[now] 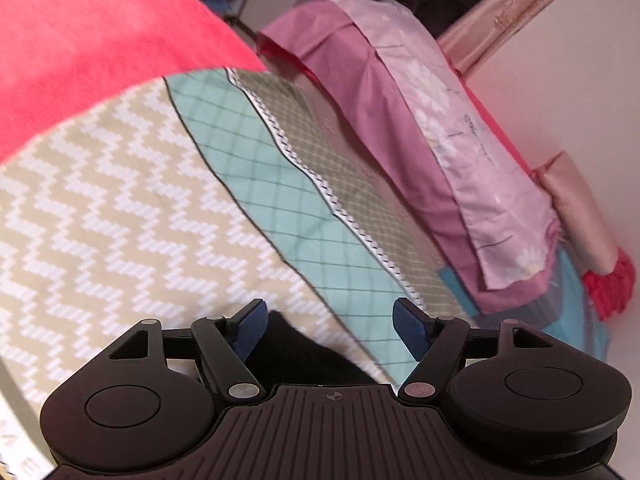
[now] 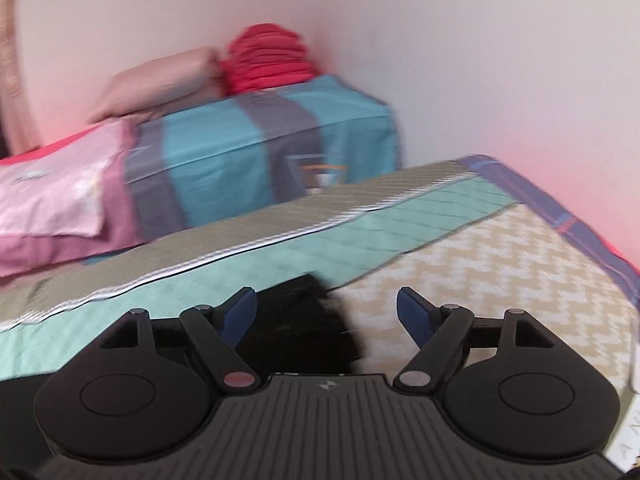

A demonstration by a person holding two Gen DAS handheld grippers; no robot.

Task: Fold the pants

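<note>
- Bedding covers the bed (image 1: pixel 120 208): a beige zigzag panel, a mint checked strip, pink pillows (image 1: pixel 400 128) by the wall.
- Black pants (image 1: pixel 308 348) lie on the zigzag panel, low in both views, just under the claws.
- Left claw (image 1: pixel 330 326): released, cloth below the gap, towards its left pad.
- Right claw (image 2: pixel 326 314): released, nothing gripped; pants (image 2: pixel 304 320) left of its centre.
- Long axis hidden; both hands look equally near.

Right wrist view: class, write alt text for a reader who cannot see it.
The right gripper is open above black pants lying on a zigzag-patterned bedspread, nothing gripped. Behind, a pink pillow and folded red cloth sit by a pale wall.
</note>
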